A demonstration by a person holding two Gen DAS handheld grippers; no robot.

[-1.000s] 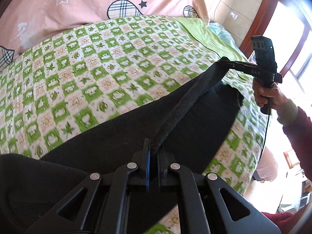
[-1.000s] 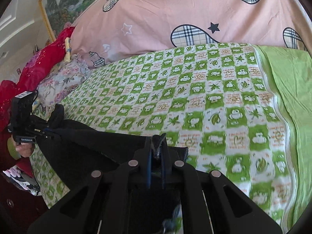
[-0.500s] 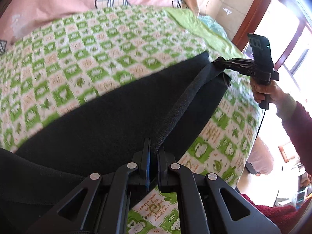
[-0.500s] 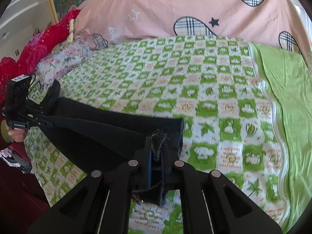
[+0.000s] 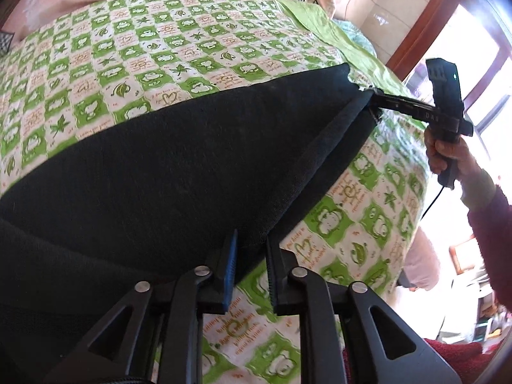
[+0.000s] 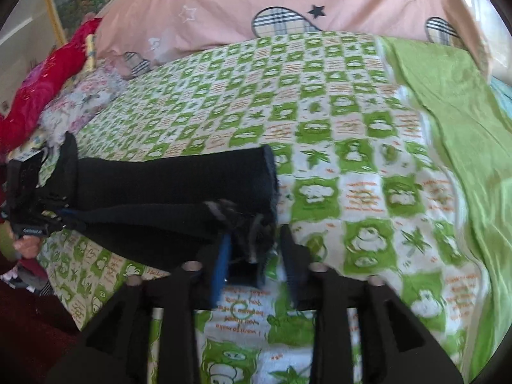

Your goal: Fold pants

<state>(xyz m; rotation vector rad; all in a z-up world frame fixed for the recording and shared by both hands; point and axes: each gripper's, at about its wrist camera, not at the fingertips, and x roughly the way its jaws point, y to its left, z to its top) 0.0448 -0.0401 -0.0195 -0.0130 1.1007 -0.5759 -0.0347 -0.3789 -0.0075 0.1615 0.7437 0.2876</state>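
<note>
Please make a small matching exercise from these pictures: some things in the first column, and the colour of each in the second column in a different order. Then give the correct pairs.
Things:
1. pants
2. quilt at the head of the bed
3. pad inside the left gripper
4. sheet along the bed's side

Colours:
A. plain green
B. blue
C. black
D. pink with plaid hearts

Pairs: 1-C, 2-D, 3-B, 4-A
</note>
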